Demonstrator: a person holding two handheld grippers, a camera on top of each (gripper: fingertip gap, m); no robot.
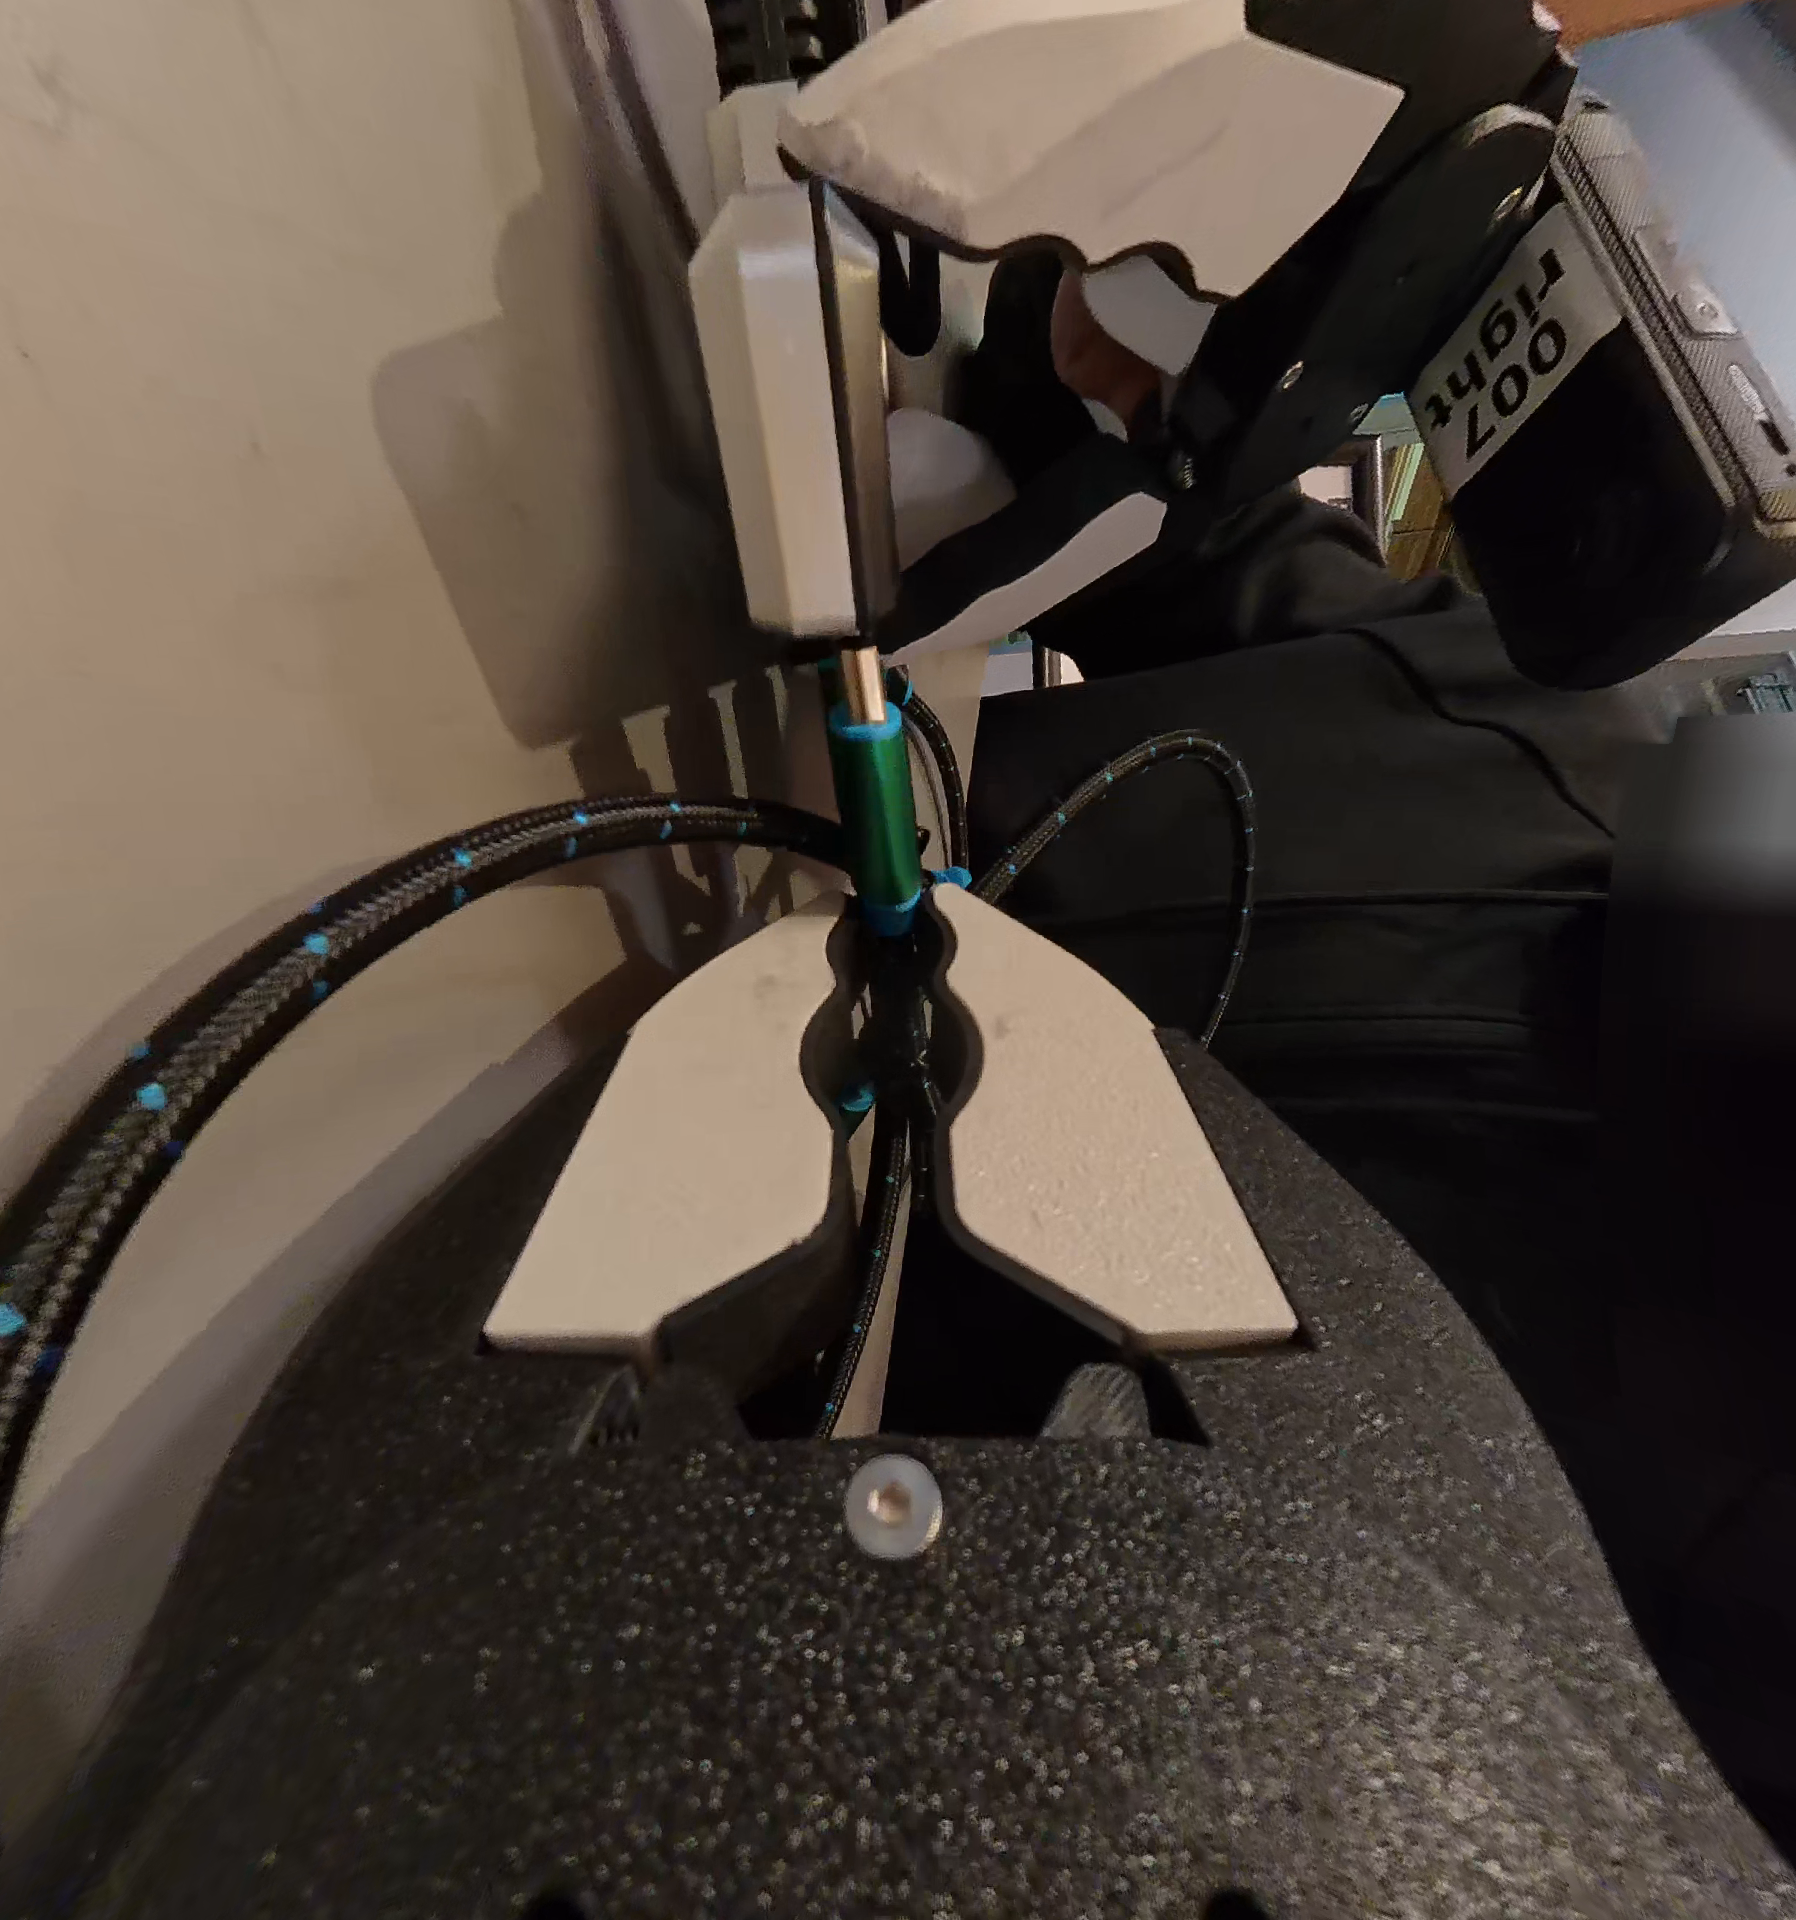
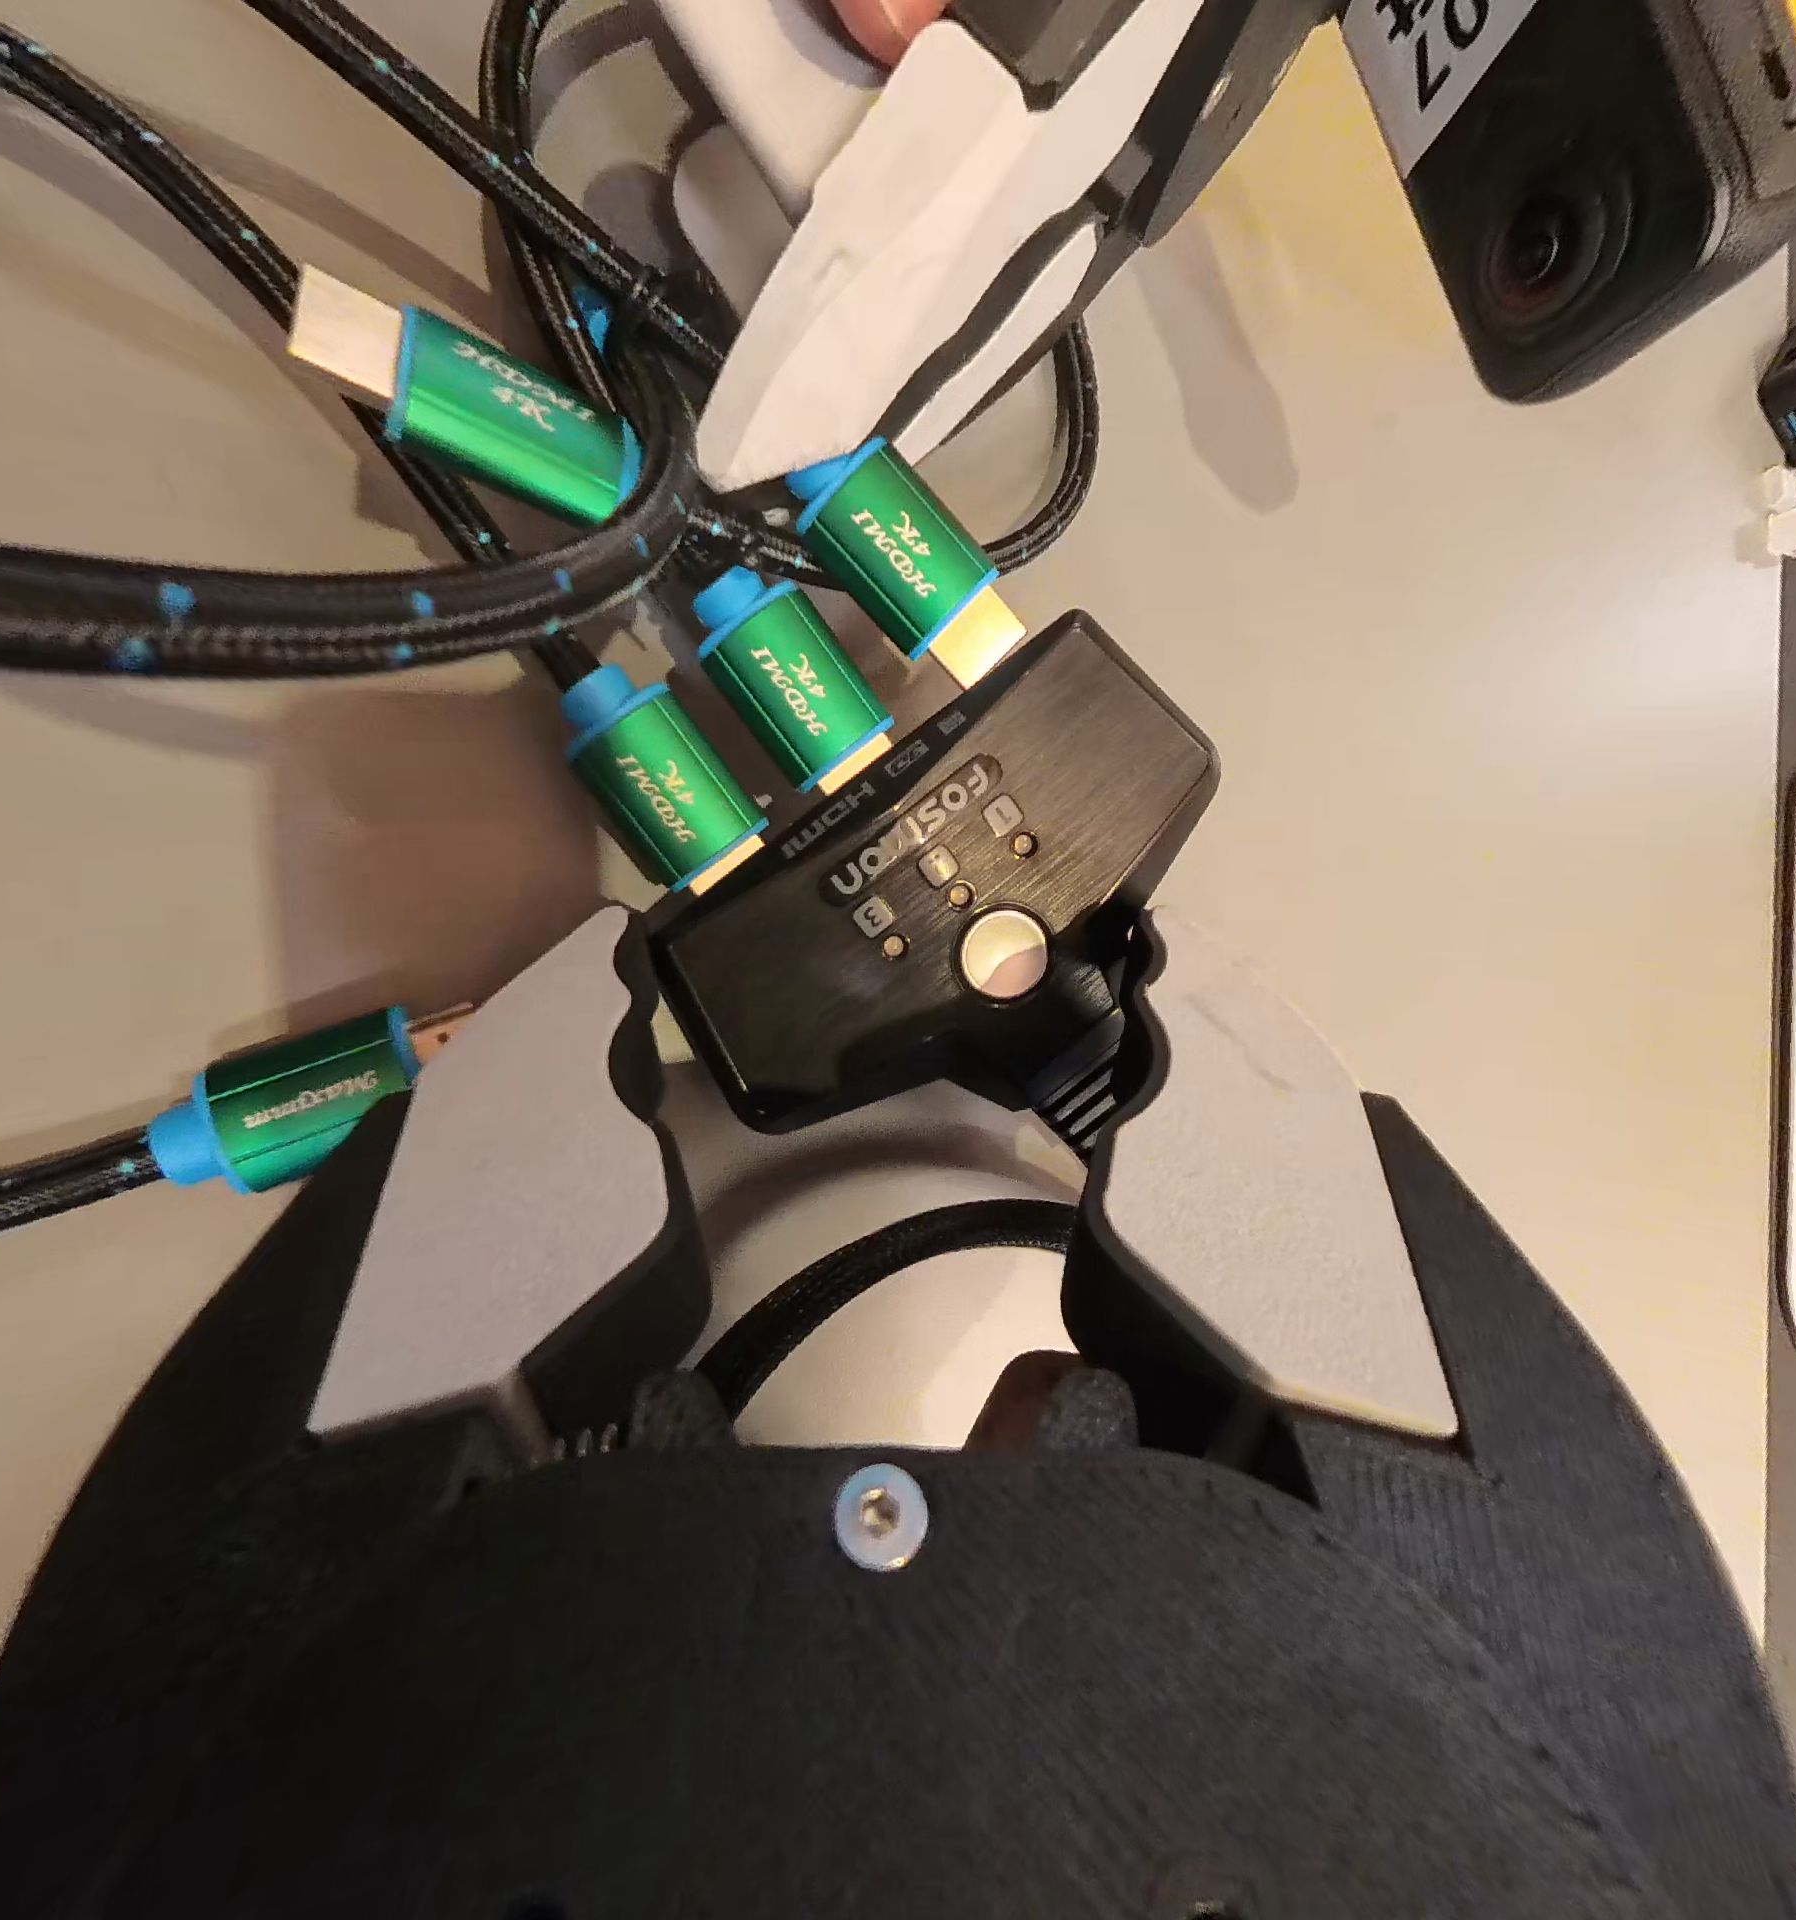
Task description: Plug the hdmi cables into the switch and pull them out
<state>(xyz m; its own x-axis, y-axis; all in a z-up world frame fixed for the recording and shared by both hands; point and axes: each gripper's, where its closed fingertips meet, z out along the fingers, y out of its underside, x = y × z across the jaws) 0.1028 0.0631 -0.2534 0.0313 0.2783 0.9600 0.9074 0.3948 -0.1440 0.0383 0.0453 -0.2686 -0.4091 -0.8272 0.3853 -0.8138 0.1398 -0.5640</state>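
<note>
We've got the black brushed-metal switch (image 2: 935, 862) clamped between the grey fingers of our right gripper (image 2: 889, 961), sitting on the pale bench (image 2: 1393, 675). Two green metallic plugs with blue rubber collars are seated in its ports – the middle plug (image 2: 790, 681) and the outer plug (image 2: 665, 795). The third plug (image 2: 899, 561) is only at the port mouth, gold tip showing. Our left gripper (image 1: 894, 920) is closed on it right at the collar end. Two loose plugs lie nearby – one (image 2: 291, 1096) left of the switch, another (image 2: 468, 410) on the braided black cables (image 2: 250, 613).
</note>
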